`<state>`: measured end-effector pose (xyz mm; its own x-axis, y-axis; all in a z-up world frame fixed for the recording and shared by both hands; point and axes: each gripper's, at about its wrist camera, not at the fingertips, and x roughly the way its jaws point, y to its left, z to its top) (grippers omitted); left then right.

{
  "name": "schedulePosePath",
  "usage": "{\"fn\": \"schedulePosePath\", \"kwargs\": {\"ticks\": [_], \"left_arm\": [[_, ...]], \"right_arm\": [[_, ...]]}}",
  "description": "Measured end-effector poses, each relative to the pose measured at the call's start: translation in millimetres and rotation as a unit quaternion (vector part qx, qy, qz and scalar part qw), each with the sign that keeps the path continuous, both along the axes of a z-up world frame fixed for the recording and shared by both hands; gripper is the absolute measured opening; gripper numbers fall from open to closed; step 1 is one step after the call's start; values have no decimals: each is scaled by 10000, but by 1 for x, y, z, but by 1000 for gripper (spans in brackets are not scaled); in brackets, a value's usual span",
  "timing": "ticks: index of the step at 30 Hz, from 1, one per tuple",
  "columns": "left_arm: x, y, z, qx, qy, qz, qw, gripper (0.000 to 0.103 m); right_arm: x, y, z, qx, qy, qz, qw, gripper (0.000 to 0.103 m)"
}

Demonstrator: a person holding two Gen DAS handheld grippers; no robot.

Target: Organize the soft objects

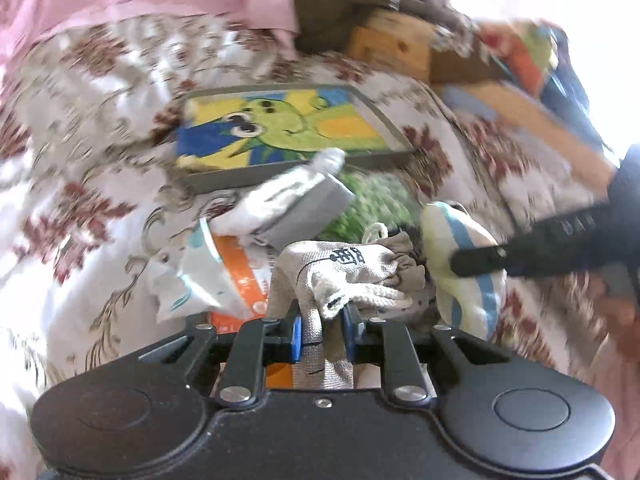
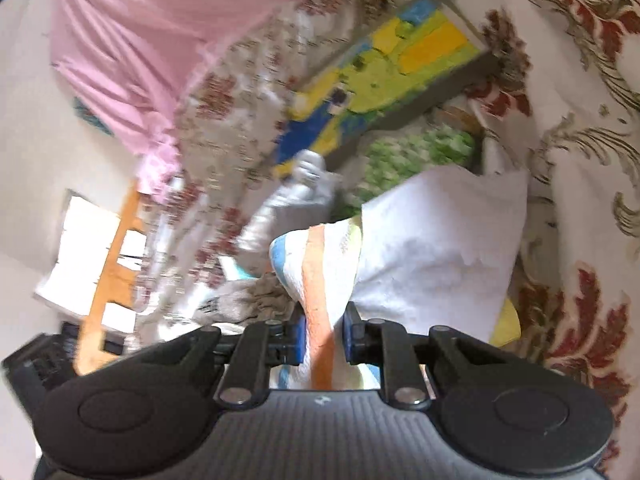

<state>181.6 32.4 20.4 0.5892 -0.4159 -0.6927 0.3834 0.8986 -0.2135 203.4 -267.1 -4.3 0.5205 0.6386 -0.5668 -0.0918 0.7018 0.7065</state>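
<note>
Pinching a grey woven drawstring pouch [image 1: 344,276] in the left gripper [image 1: 322,330], whose long axis runs away from its fingers, a striped terry cloth [image 2: 320,276] is likewise clamped in the right gripper [image 2: 324,334] over the floral bed cover [image 1: 100,160].

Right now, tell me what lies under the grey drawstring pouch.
Under the grey drawstring pouch, held by the left gripper, an orange-and-white packet shows. What lies directly beneath stays covered.
</note>
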Motion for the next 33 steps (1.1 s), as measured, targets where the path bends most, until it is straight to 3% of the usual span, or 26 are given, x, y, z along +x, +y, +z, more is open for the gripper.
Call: {"fn": "schedulePosePath", "kwargs": {"ticks": [8, 15, 17, 20, 26, 28, 33], "left_arm": [[-3, 12, 10, -369, -300, 388, 9981, 21], [-3, 18, 11, -475, -458, 442, 9968, 21], [-2, 19, 10, -490, -474, 477, 9965, 21], [0, 22, 11, -551, -502, 539, 9958, 21], [1, 25, 12, -613, -565, 605, 9947, 21], [1, 26, 13, -618, -592, 618, 9944, 21], [3, 27, 14, -679, -598, 627, 9939, 21]], "right_arm": [[4, -4, 7, 815, -526, 397, 9945, 23], [-5, -3, 17, 306, -1476, 356, 9879, 24], [-11, 3, 23, -13, -1853, 345, 9821, 24], [-20, 16, 32, -110, -2309, 677, 9706, 24], [-26, 27, 36, 16, -2519, 1035, 9622, 24], [-25, 27, 34, 71, -2402, 1049, 9650, 24], [-26, 7, 37, 783, -2475, 867, 9618, 24]]}}
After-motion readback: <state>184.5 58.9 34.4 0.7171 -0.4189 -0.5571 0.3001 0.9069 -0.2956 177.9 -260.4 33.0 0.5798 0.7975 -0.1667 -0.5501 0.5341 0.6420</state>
